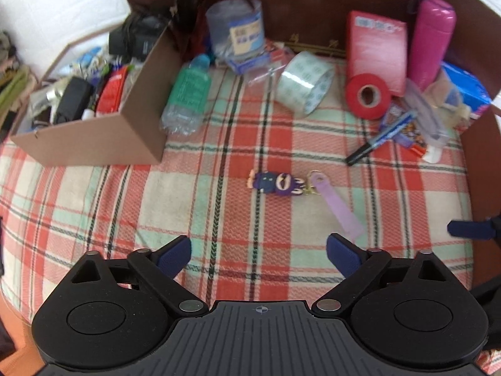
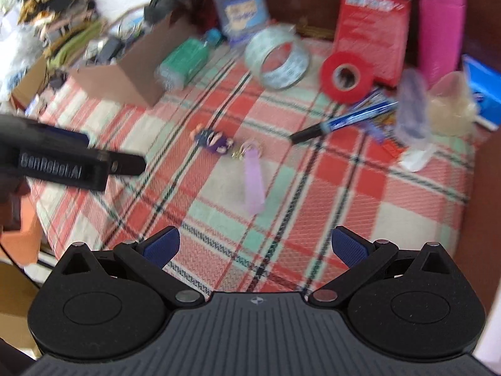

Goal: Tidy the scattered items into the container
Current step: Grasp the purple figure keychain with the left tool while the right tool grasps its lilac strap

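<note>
A brown cardboard box (image 1: 94, 138) holding several items stands at the left on the plaid cloth; it also shows in the right wrist view (image 2: 125, 78). A purple keychain figure (image 1: 275, 183) with a lilac strap (image 1: 338, 210) lies mid-cloth, ahead of my open, empty left gripper (image 1: 258, 255). In the right wrist view the keychain (image 2: 214, 141) and strap (image 2: 253, 181) lie ahead of my open, empty right gripper (image 2: 255, 249). A blue marker (image 1: 382, 139) (image 2: 344, 122), red tape (image 1: 368, 95) (image 2: 346, 76), clear tape (image 1: 305, 83) (image 2: 277, 58) and a green bottle (image 1: 186, 95) (image 2: 184, 61) lie scattered.
A red box (image 1: 375, 50), a pink case (image 1: 430, 37) and a blue packet (image 1: 466, 87) stand at the back right against a dark brown wall (image 1: 313, 0). A clear bag of items (image 1: 238, 34) sits at the back. The left gripper's body (image 2: 62, 156) crosses the right wrist view's left side.
</note>
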A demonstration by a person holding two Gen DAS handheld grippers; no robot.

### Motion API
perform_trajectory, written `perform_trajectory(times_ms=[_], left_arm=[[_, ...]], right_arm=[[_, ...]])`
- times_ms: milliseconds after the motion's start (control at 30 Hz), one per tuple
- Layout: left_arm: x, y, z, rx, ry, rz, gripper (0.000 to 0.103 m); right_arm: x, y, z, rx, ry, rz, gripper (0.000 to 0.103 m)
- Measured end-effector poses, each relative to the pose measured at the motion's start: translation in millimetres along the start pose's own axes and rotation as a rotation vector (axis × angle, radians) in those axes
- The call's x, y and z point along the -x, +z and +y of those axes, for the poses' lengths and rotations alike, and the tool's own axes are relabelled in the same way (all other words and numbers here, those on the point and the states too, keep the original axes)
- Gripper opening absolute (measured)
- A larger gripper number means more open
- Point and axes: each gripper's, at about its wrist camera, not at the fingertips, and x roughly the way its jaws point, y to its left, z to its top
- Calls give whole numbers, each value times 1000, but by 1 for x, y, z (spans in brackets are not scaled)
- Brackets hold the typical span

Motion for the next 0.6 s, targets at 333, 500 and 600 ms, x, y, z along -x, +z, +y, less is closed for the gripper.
perform_trajectory(times_ms=[333, 500, 600], left_arm=[[-71, 41, 15, -33, -75, 76, 84], [-92, 50, 8, -82, -128, 103, 84], [-98, 55, 9, -74, -156, 103, 84]], right_arm=[[-69, 20, 9, 2, -32, 49, 103], [-90, 27, 6, -14, -58, 68, 103], [-96, 28, 5, -19, -66, 72, 103]])
